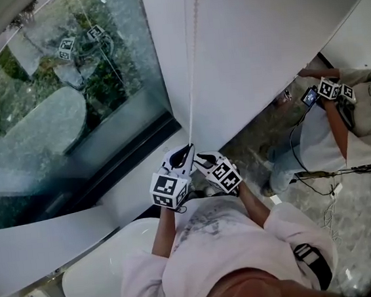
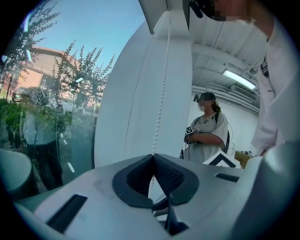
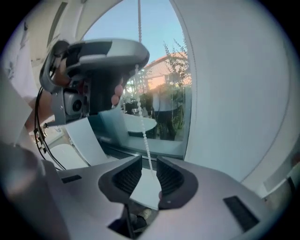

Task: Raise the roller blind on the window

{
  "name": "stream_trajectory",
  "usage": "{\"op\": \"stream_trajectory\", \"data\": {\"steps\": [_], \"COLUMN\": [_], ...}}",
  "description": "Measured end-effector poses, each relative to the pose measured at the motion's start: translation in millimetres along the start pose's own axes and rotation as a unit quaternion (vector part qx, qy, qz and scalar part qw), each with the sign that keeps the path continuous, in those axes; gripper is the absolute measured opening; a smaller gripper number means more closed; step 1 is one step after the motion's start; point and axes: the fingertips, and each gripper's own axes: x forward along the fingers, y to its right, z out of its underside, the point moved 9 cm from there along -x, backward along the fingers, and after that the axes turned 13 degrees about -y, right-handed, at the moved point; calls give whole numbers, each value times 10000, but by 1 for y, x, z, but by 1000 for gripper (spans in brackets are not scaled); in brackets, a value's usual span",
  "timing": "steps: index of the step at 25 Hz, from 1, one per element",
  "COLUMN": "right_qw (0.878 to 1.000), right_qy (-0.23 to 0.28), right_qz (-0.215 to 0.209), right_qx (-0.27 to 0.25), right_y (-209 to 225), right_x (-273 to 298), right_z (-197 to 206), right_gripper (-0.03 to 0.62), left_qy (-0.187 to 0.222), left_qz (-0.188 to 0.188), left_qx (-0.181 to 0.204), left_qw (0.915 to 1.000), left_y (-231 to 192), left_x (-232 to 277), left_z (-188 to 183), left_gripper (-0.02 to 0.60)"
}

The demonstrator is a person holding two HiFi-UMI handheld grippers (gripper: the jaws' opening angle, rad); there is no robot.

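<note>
A white bead chain [image 1: 190,65] hangs down a white panel [image 1: 260,44] beside the window [image 1: 69,104]. My left gripper [image 1: 187,152] is shut on the chain, which rises from its closed jaw tips [image 2: 153,158] up the panel as a beaded line [image 2: 161,93]. My right gripper [image 1: 203,157] sits right beside it and a little lower. Its jaws [image 3: 149,171] stand open, and the chain [image 3: 142,117] runs down into the gap between them. In the right gripper view the left gripper [image 3: 138,63] shows above, gripping the chain.
Another person [image 1: 360,113] stands at the right holding marker-cube grippers, with cables on the stone floor [image 1: 322,196]. A white rounded table [image 1: 100,279] lies low at the left. The dark window sill [image 1: 109,172] runs under the glass.
</note>
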Motion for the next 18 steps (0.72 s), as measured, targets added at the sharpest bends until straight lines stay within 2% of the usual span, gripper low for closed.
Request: {"op": "stream_trajectory", "data": {"steps": [7, 12, 18], "right_qw": [9944, 9823, 9667], "right_qy": [961, 1731, 2352], "right_qz": [446, 657, 714], "right_qx": [57, -266, -710], "right_y": [8, -2, -11], "right_x": [-86, -149, -194], "right_z": [-46, -98, -148], "right_gripper": [143, 143, 143], "left_qy": [46, 92, 159], "left_qz": [-90, -142, -154], "left_qx": [-25, -37, -74], "left_qw": [9999, 9999, 9997], "left_y": [-1, -2, -3], "left_x": [-2, -4, -5], "left_z": [2, 4, 1], "left_gripper": [8, 8, 8]}}
